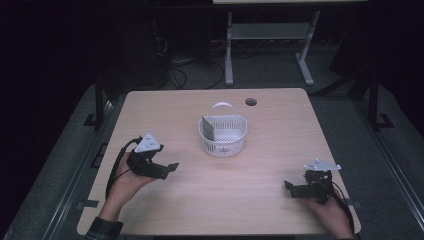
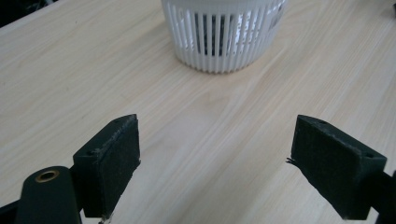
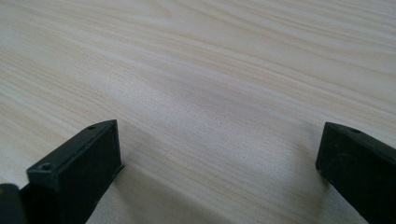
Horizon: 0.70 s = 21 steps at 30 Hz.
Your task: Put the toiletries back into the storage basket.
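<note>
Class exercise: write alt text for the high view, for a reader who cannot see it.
A white slotted basket with a grey flat piece standing inside sits mid-table on a light wooden table. A person's hands hold the left gripper and right gripper, both open, near the front corners.

Dim, dark surroundings; evenly lit, slightly soft close-ups.

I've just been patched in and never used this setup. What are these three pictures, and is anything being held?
A person holds a hand tool with two black jaws in each hand. The high view looks down on a wooden table: left gripper and right gripper sit near its front corners. A white slatted basket stands mid-table with a grey flat thing inside. The other two pictures come from cameras riding on each gripper. The left gripper faces the basket; the right gripper faces bare wood. Both are open, holding nothing.
</note>
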Each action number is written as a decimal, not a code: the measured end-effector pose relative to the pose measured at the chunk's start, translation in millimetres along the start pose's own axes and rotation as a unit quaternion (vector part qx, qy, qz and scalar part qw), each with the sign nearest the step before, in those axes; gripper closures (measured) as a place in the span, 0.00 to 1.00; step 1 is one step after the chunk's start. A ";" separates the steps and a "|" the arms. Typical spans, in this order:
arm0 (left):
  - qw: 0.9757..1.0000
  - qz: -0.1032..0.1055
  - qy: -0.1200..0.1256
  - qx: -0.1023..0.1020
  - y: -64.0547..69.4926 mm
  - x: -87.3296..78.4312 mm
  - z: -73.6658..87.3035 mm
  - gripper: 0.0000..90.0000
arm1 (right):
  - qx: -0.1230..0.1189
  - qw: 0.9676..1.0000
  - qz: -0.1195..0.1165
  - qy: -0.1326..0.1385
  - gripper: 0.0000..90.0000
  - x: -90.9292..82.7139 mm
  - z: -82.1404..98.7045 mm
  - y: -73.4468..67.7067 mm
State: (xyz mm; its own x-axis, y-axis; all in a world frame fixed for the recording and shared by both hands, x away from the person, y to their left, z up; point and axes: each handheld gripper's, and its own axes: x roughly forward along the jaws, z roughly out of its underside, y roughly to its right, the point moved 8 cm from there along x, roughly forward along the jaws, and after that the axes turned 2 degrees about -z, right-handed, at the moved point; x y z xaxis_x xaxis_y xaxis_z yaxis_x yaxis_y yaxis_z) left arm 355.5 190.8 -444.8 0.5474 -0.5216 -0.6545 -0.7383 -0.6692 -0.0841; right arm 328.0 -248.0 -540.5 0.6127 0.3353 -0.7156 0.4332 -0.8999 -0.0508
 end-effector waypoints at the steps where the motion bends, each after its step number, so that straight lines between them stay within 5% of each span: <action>1: 1.000 -0.001 0.000 -0.001 0.2 0.0 2.7 0.16 | 0.000 1.000 0.000 0.000 0.00 0.0 0.0 0.0; 21: 0.999 -0.015 -0.022 -0.037 4.5 0.7 74.4 0.16 | 0.000 1.000 0.000 0.000 0.00 0.0 0.0 -0.1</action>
State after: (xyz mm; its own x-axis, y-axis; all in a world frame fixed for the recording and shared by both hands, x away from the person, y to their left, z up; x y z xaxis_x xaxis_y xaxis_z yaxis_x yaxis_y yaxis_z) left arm 323.3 226.8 -501.5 0.5498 -0.4778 -0.6851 -0.6896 -0.7225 -0.0495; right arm 328.0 -247.9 -540.5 0.6129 0.3355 -0.7154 0.4330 -0.9000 -0.0511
